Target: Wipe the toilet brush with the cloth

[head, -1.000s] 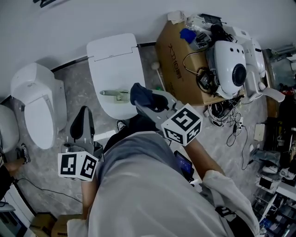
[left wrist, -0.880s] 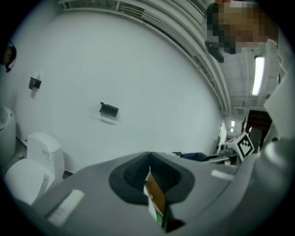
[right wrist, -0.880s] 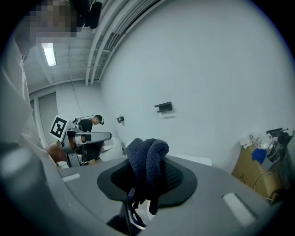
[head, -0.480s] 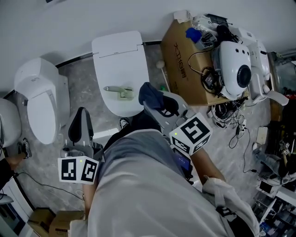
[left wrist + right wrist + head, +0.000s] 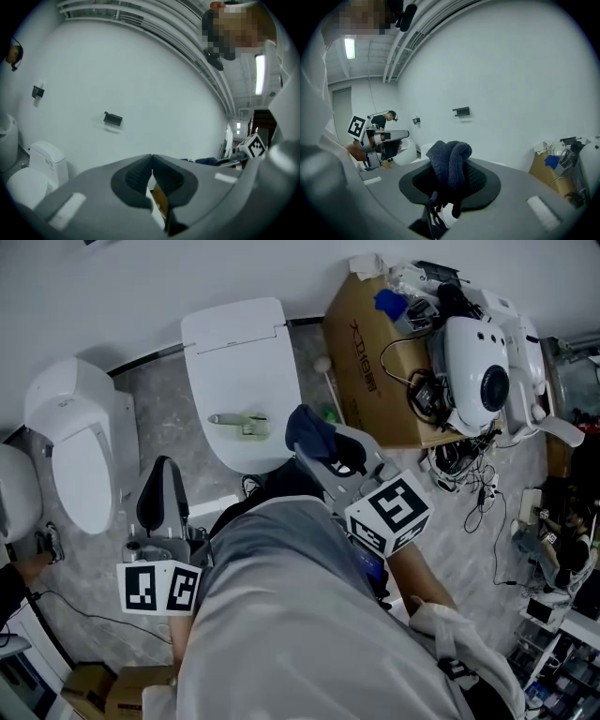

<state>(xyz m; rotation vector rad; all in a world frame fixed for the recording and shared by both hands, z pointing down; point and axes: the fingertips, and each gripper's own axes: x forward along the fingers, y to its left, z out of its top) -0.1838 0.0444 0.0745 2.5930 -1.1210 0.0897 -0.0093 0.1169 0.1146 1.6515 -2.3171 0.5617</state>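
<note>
The toilet brush (image 5: 239,424), pale green, was seen lying flat on the closed toilet lid (image 5: 246,352), close to the lid's front edge, with bare white lid on every side of it. The cloth (image 5: 307,430), dark blue and bunched, was held just off the lid's right front corner, near the brush but not touching it. It was clamped between the jaws of the right gripper (image 5: 323,448), and a fold stood up above the jaw tips. The left gripper (image 5: 166,467) was held lower left, over the grey floor (image 5: 155,413) between this toilet and a second toilet (image 5: 80,442), with its jaws closed tip to tip on nothing. To the right the gap was hemmed in by a cardboard box (image 5: 370,338), with cables (image 5: 459,479) strewn beyond it.

The brush was shown only by the head view. In the right gripper view the cloth (image 5: 450,161) was seen draped down over the pads of the right gripper (image 5: 449,183), against a white wall with a black bracket (image 5: 461,111); another person (image 5: 384,123) stood far left. In the left gripper view the tips of the left gripper (image 5: 152,160) met, and the other gripper's marker cube (image 5: 254,145) showed at the right edge.
</note>
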